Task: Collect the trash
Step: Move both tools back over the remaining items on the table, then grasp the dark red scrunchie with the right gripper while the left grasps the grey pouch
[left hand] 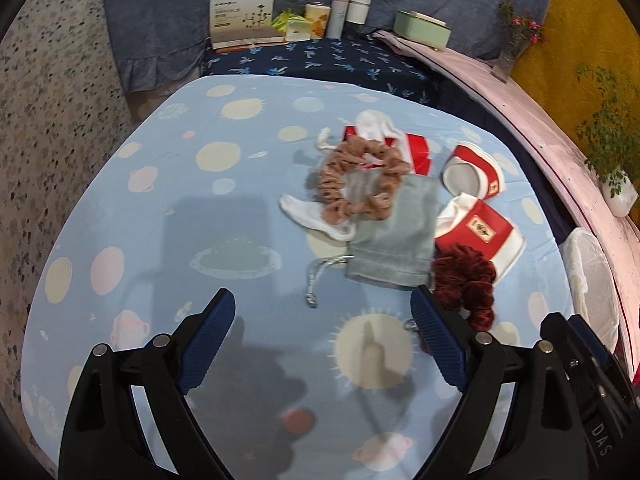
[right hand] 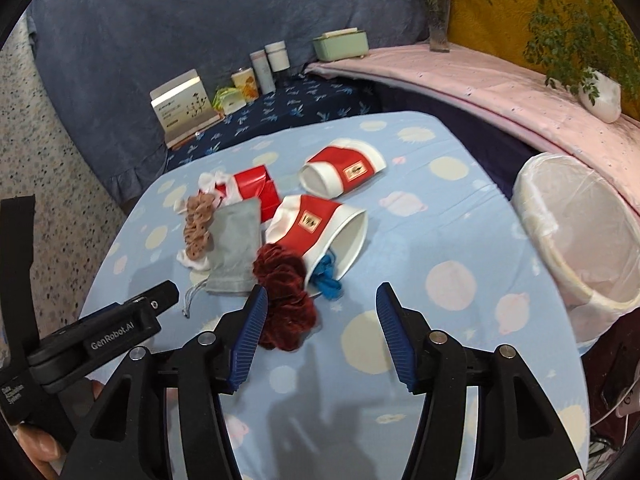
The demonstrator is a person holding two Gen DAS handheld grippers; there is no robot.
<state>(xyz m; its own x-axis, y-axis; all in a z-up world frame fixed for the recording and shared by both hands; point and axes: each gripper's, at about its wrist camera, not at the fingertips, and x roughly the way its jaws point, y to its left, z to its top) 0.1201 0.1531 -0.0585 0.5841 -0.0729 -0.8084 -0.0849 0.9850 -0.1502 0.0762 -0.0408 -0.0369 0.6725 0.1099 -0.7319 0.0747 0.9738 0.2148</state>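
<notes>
Both tongs hang empty over the table (left hand: pixel 120 216): left gripper (left hand: pixel 324 344) gaping wide, right gripper (right hand: pixel 322 332) parted less. Past them lies the bin (right hand: pixel 576 236), cut off at right. Two cups (right hand: pixel 320 228) lie tipped among scrunchies (right hand: pixel 284 300); a blue scrap (right hand: pixel 326 276) pokes from the near cup, mostly hidden.

A speckled floor (left hand: pixel 48 128), a blue cloth (right hand: pixel 160 20) behind, a yellow wall (right hand: pixel 500 12), and a pink shelf (right hand: pixel 460 76) with plants.
</notes>
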